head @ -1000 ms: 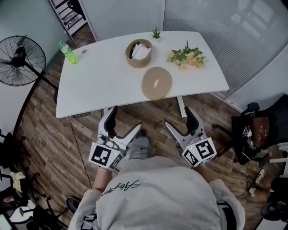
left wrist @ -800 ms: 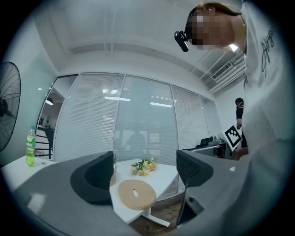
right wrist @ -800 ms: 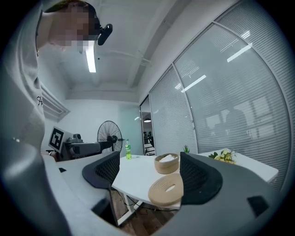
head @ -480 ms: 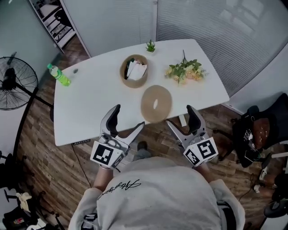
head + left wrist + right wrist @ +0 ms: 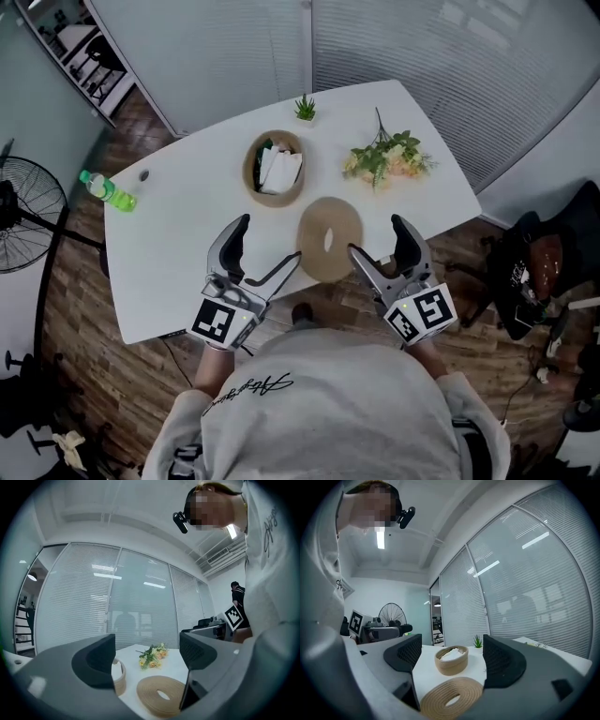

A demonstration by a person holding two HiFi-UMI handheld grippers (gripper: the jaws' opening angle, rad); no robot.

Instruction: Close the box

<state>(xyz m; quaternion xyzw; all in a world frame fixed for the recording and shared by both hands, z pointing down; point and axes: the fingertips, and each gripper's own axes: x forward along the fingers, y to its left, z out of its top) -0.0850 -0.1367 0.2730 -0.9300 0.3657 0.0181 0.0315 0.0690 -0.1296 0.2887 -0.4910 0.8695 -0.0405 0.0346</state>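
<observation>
Hovering at the near edge of the white table [image 5: 178, 262], the left hand-held gripper [image 5: 267, 242] and the right hand-held gripper [image 5: 379, 237] both have their jaws spread apart, with nothing pressed between the pads. The round woven lid [image 5: 330, 238] lies flat on the table, between the two grippers as the head view shows them. The open woven box [image 5: 274, 169], with white contents showing, stands further back and to the left, apart from the lid.

Little writing can be read. Each gripper's cube carries a black-and-white square marker [image 5: 214, 321] with no letters. A cursive print [image 5: 251, 388] runs across the back of the person's grey shirt, too small to read. The green bottle [image 5: 108, 191] at the table's left end has a label that cannot be made out.

Only the head view shows the bottle and the whole table. The left gripper view shows the flowers [image 5: 152, 652] beyond the lid, and only a sliver of the box beside its left jaw. The right gripper view shows the whole box framed between its jaws, a small potted plant [image 5: 478, 641] behind it, and a standing fan [image 5: 391, 616] at the left.
</observation>
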